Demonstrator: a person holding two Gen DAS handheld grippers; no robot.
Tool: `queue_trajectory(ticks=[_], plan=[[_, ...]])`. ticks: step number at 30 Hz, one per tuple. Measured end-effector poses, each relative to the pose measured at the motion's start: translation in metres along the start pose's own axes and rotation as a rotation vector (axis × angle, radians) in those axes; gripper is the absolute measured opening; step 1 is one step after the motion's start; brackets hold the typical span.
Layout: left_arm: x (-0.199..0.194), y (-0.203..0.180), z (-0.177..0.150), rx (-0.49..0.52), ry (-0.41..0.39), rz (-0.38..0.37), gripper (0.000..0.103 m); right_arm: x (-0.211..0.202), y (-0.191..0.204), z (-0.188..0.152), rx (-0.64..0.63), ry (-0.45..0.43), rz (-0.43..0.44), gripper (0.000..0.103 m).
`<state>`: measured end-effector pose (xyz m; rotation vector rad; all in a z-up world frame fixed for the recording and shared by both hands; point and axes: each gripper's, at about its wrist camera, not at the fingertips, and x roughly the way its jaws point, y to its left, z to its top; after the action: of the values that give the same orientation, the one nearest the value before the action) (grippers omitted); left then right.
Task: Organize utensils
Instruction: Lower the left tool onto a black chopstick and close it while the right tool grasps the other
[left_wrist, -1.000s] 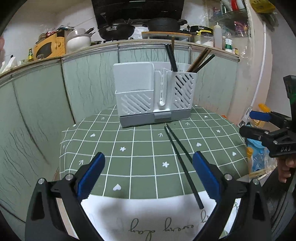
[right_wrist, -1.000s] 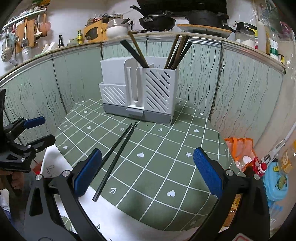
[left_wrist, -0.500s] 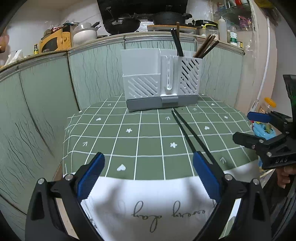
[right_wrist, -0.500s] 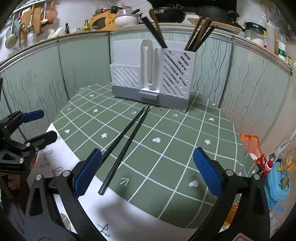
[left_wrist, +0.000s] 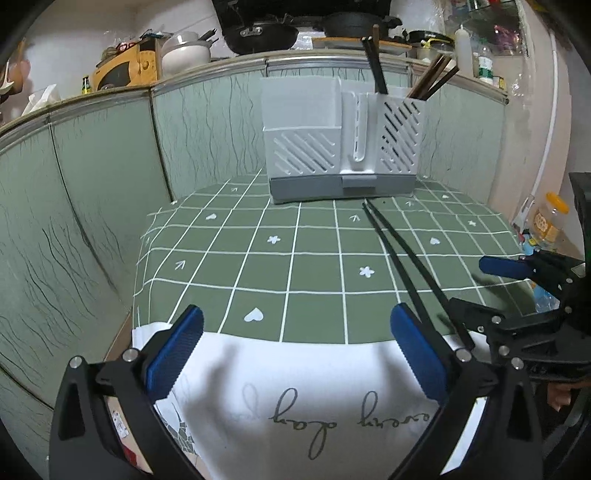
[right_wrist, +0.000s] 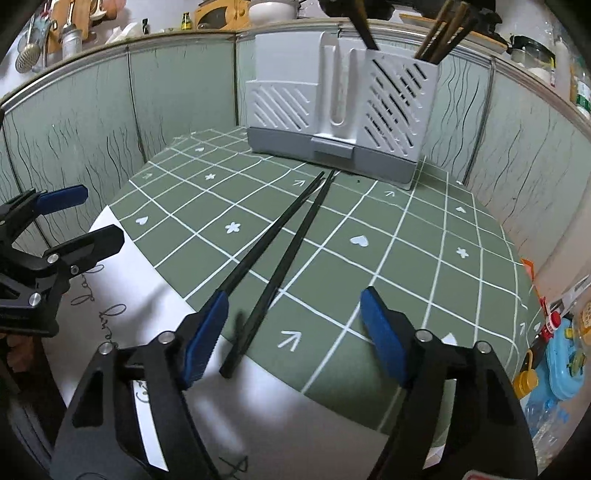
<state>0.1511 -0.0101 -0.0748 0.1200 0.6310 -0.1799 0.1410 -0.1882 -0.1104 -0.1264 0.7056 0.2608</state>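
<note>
Both grippers had sunk toward the surface (left_wrist: 295, 258) since a second ago, and the utensil holder (left_wrist: 340, 147) loomed larger ahead in each view. Starting on the left: my left gripper (left_wrist: 295, 354) hung wide, nothing between its blue pads, over the white cloth with script lettering (left_wrist: 295, 398) at the near edge. It had edged open a touch more while it dropped. It took no part in the pick that I could see.

Moving right, the pair of black chopsticks (right_wrist: 280, 243) lay flat on the green checked cover, tips near the holder's grey base, butt ends toward me at the cloth's edge. More chopsticks (right_wrist: 439, 33) stood in the holder's right-hand slotted compartment already.

On the right, my right gripper (right_wrist: 291, 332) had come down over those butt ends and its jaws were closing. One stick's end sat between the pads; the other ran under or just beside the left-hand pad, I couldn't tell which. No pad pressed on anything yet. I judged the grasp about to land, and catching both sticks looked like the tricky bit.
</note>
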Motion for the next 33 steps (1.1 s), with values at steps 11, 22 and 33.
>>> queue_trajectory(ticks=[11,22,33], plan=[[0.001,0.005,0.000,-0.030,-0.004,-0.018,0.099,0.018,0.003,0.006,0.030,0.022,-0.032,0.029],[0.001,-0.002,0.001,-0.011,-0.006,-0.016,0.099,0.023,-0.002,0.007,0.055,0.040,-0.048,0.006],[0.000,-0.026,0.002,0.025,-0.006,-0.029,0.099,0.006,-0.019,0.004,0.125,0.026,-0.036,0.006]])
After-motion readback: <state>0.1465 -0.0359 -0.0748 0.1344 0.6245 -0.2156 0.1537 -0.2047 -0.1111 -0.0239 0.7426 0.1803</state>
